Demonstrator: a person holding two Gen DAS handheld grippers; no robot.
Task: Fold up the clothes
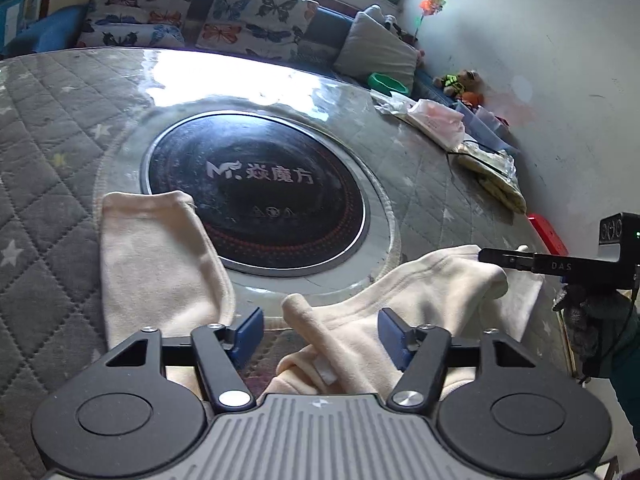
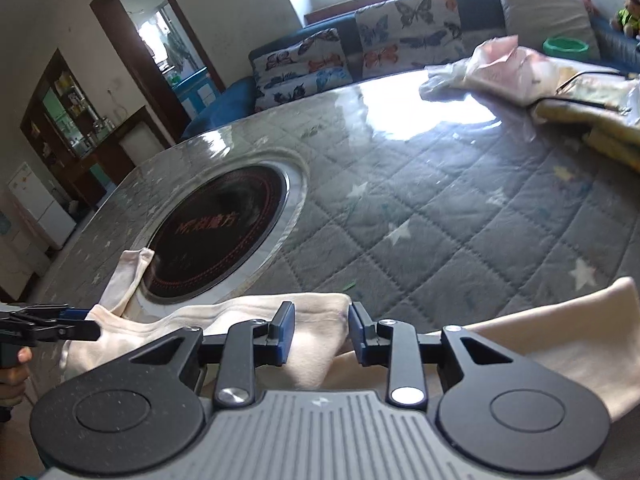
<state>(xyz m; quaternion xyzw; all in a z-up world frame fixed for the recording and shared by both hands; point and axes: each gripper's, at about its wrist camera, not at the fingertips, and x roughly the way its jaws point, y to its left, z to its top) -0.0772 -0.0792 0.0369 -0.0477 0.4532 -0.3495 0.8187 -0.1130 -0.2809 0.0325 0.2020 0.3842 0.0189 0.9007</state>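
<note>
Left gripper (image 1: 322,334): jaws spread wide, blue pads (image 1: 251,330) well apart, nothing clamped; poised low over the crumpled middle of a cream garment (image 1: 160,264), one rolled fold rising between the pads without touching either. Right gripper (image 2: 322,334): jaws parted, narrower than the left, pads on either side of a bunched fold of the same garment (image 2: 312,320), not pressed together on it; contact with the cloth cannot be told. Garment spread across the near edge of a table (image 1: 48,152) covered in grey quilted star-print cloth under a clear glossy sheet, one leg or sleeve reaching onto the rim of a round black inset heater plate (image 1: 256,192) with printed characters. Left wrist view only: right gripper (image 1: 486,257) seen side-on above the garment's right end, held by a gloved hand (image 1: 580,320); red object (image 1: 546,234) at the table edge; stuffed bear (image 1: 460,82) and pinwheel (image 1: 434,4) by the wall. Right wrist view only: left gripper (image 2: 86,326) entering from the left beside the cloth; doorway (image 2: 160,36) and dark shelving (image 2: 68,120) beyond; second flap of cream cloth at lower right. Both views: butterfly-print cushions (image 1: 256,20) on a blue sofa, green bowl (image 1: 388,83), bagged pink and yellow textiles (image 2: 532,72) at the table's far side.
</note>
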